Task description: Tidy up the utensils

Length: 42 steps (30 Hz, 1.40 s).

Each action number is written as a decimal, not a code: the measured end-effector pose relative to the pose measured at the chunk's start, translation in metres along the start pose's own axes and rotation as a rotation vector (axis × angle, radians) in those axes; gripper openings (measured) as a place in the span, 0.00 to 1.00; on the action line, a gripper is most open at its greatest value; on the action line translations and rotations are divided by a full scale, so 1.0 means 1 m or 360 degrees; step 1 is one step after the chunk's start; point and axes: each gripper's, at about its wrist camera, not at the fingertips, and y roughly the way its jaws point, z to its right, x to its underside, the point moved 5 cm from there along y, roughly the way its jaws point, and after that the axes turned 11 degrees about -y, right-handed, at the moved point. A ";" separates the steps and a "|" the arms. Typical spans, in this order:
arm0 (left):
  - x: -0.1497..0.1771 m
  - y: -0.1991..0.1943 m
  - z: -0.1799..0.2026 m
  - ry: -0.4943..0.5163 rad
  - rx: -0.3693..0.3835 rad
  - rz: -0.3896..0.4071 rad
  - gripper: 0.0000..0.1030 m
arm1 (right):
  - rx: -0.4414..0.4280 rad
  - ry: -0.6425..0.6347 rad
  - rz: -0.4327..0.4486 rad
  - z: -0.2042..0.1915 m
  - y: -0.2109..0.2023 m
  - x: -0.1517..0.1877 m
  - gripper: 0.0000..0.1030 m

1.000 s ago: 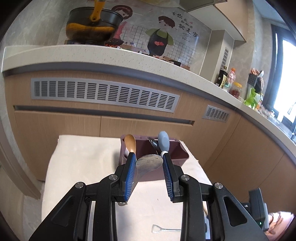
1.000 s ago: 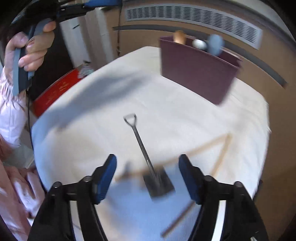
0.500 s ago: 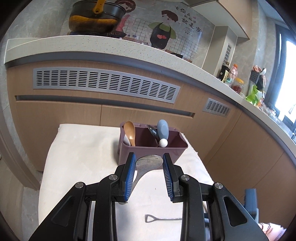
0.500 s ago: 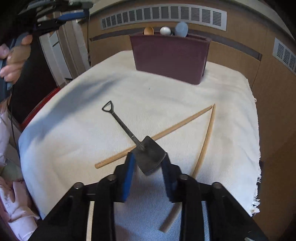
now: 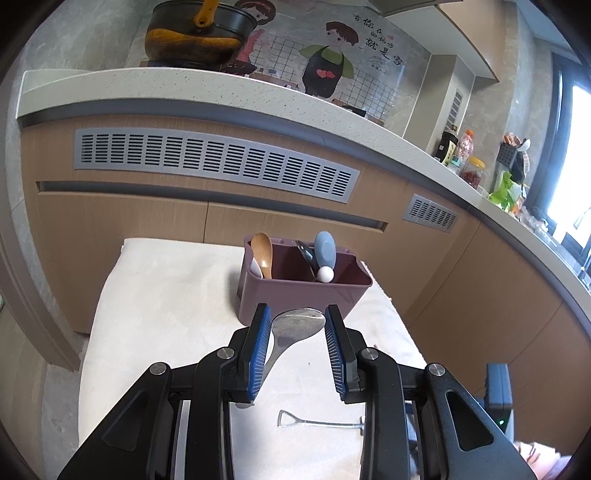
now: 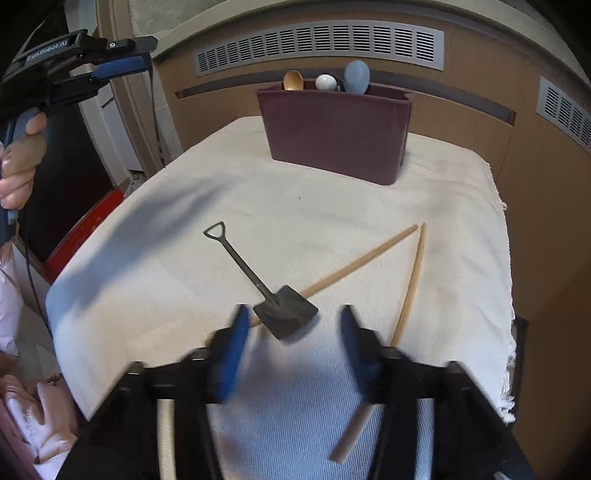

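Observation:
My left gripper [image 5: 297, 347] is shut on a metal spoon [image 5: 295, 326], bowl forward, held above the cloth short of the maroon utensil holder [image 5: 306, 299]. The holder contains a wooden spoon [image 5: 263, 253], a blue utensil [image 5: 325, 251] and a white-tipped one [image 5: 325, 274]. My right gripper [image 6: 291, 332] stands open and blurred around the blade of a dark shovel-shaped spoon [image 6: 284, 312] lying on the cloth. The shovel spoon also shows in the left wrist view [image 5: 317, 424]. Two wooden chopsticks [image 6: 354, 264] [image 6: 410, 288] lie beside it. The left gripper also shows in the right wrist view [image 6: 122, 66].
The table is covered by a white cloth [image 6: 351, 206]. Wooden kitchen cabinets with grey vents [image 5: 214, 162] stand right behind it, under a counter with a black pot [image 5: 199, 33]. A red object [image 6: 81, 225] lies low at the table's left.
My right gripper, closed around the shovel spoon's blade half a second ago, has opened. My left gripper with the metal spoon has drawn back from the holder.

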 end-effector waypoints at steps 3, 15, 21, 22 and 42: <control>0.002 0.005 -0.001 -0.0020 0.0011 -0.0025 0.30 | -0.0095 0.0176 -0.0029 0.001 0.011 0.006 0.54; 0.006 -0.004 -0.003 -0.0031 0.0009 -0.0005 0.30 | 0.0074 0.0144 0.0040 -0.002 -0.008 -0.032 0.03; 0.006 -0.017 0.009 0.0020 -0.0013 0.0067 0.30 | 0.0253 0.0049 0.0194 0.016 -0.057 -0.075 0.02; 0.006 -0.018 0.011 0.0022 -0.0006 0.0063 0.30 | 0.0267 0.0040 0.0218 0.018 -0.065 -0.081 0.02; 0.027 -0.005 0.015 0.0005 0.0005 -0.0068 0.30 | -0.0274 0.0794 -0.0177 0.014 0.016 0.013 0.23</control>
